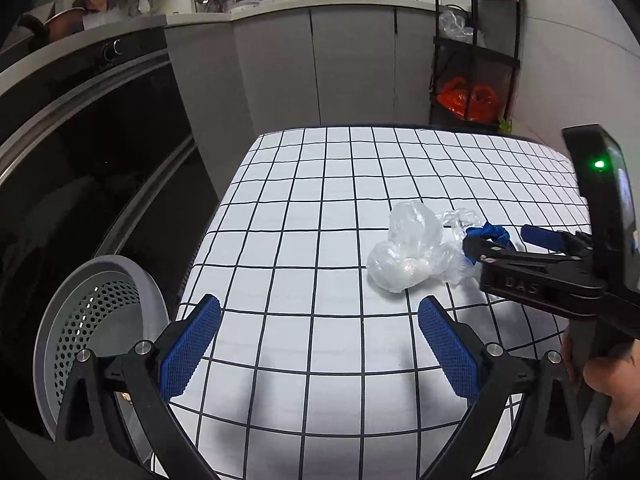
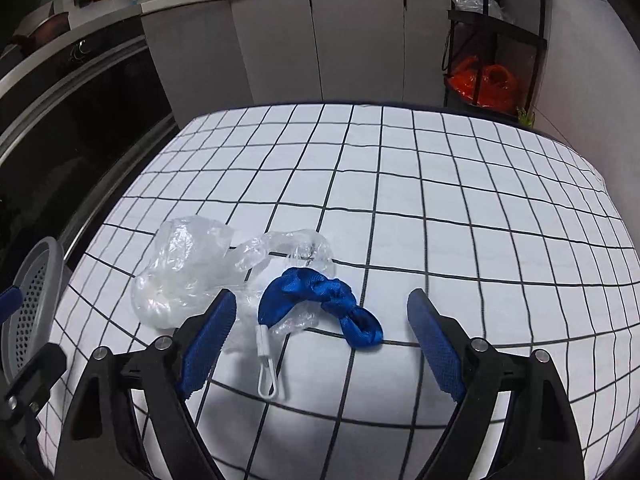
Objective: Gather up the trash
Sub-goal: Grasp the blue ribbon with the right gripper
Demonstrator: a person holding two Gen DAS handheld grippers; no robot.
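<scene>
right tongs spread wide, nothing pinched, hanging just above the table with the blue strap lying between the two blue pads, touching neither. a white clip trails off one end of the strap toward the camera. left tongs also spread, empty, over bare cloth near the table's near left corner.

the trash sits on the table: a crumpled clear plastic bag, right beside the strap, its thin edges running under and around the blue fabric. in the left view the bag is ahead and to the right of the left tongs, well clear of them, and the right tongs come in from the right edge with their tips at the strap.

the table wears a white cover with a black grid. off its left edge, lower down, a grey perforated bin; its bottom is cut off by the tongs' frame. a dark oven front fills the left, grey cabinets run behind, and a black rack in the far right corner holds an orange bag. a hand shows at the right edge, blurred. what's inside the clear bag is hard to make out, just something whitish.
</scene>
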